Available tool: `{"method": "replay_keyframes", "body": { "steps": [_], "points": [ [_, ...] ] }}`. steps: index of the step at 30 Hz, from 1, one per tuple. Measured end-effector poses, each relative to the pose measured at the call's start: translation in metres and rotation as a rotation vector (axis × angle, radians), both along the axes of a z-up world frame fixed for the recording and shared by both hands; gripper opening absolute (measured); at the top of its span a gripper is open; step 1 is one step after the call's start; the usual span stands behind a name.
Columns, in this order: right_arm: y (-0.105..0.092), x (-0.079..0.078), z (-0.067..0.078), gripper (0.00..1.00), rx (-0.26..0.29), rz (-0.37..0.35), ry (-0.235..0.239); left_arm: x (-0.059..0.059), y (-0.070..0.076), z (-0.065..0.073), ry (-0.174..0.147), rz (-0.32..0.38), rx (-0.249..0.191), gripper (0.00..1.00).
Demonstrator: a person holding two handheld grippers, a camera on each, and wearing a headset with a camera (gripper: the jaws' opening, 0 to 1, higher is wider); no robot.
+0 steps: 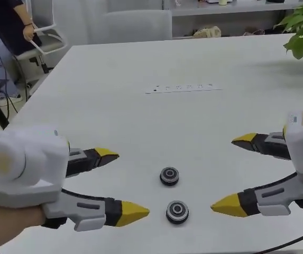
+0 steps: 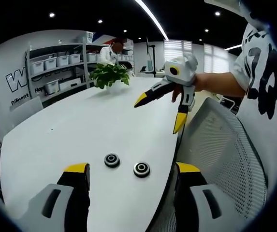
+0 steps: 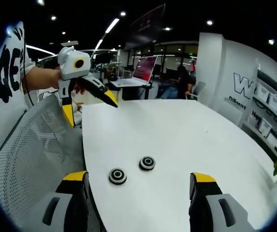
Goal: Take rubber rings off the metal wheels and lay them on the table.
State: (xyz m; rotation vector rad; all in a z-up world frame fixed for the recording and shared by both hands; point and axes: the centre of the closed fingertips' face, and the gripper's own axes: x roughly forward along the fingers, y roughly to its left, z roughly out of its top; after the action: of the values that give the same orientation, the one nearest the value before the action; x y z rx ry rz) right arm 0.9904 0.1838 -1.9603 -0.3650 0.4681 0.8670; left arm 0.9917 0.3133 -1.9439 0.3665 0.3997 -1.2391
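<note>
Two small metal wheels with black rubber rings lie flat on the white table (image 1: 140, 116). The far wheel (image 1: 169, 176) (image 2: 111, 160) (image 3: 147, 163) sits just behind the near wheel (image 1: 177, 211) (image 2: 141, 169) (image 3: 117, 176), close to the table's front edge. My left gripper (image 1: 122, 182) (image 2: 132, 168) (image 3: 91, 109) is open, to the left of the wheels and pointing at them. My right gripper (image 1: 235, 172) (image 3: 138, 177) (image 2: 158, 115) is open on their right, facing the left one. Neither touches a wheel; both hold nothing.
A row of sockets (image 1: 183, 87) is set into the table's middle. A green plant (image 1: 302, 32) (image 2: 109, 75) stands at the far right corner. A mesh chair back (image 2: 220, 159) (image 3: 32, 150) is at the near edge. A seated person (image 1: 14, 26) is far left.
</note>
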Motion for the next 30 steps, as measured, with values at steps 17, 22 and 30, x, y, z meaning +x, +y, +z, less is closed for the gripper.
{"method": "replay_keyframes", "body": {
  "steps": [17,22,30],
  "points": [
    [0.013,0.009,-0.003,0.79,0.041,0.078,0.0,0.007,-0.018,-0.009,0.004,-0.068,0.01,0.59],
    [0.015,0.012,-0.013,0.76,0.022,0.105,0.01,0.008,-0.023,-0.016,0.008,-0.092,0.027,0.56],
    [0.02,0.014,-0.026,0.73,0.019,0.14,0.035,0.009,-0.031,-0.028,0.021,-0.126,0.049,0.53]
  ]
}}
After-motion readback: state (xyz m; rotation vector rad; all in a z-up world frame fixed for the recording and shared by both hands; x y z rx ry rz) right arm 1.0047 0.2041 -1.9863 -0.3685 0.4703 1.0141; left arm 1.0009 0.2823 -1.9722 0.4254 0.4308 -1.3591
